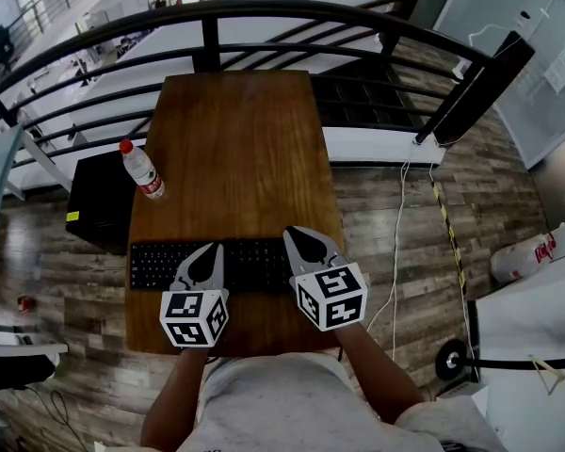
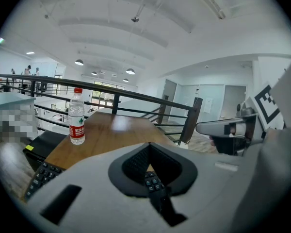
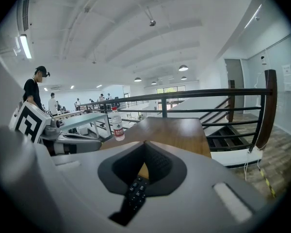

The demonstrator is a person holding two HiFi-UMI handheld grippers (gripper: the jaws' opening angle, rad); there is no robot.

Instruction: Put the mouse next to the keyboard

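A black keyboard (image 1: pixel 155 264) lies across the near end of the wooden table (image 1: pixel 235 149). No mouse shows in any view. My left gripper (image 1: pixel 210 252) hovers over the keyboard's middle, its jaws closed tip to tip with nothing in them. My right gripper (image 1: pixel 301 236) hangs over the keyboard's right end, also shut and empty. In the left gripper view, keys (image 2: pixel 41 176) show at lower left and through the gap behind the closed tips (image 2: pixel 148 144). The right gripper view shows keys (image 3: pixel 135 191) below its closed tips (image 3: pixel 145 143).
A water bottle (image 1: pixel 143 170) with a red cap stands near the table's left edge. A black railing (image 1: pixel 207 40) curves round the far end. A black box (image 1: pixel 99 201) sits on the floor to the left. Cables (image 1: pixel 398 243) run along the floor on the right.
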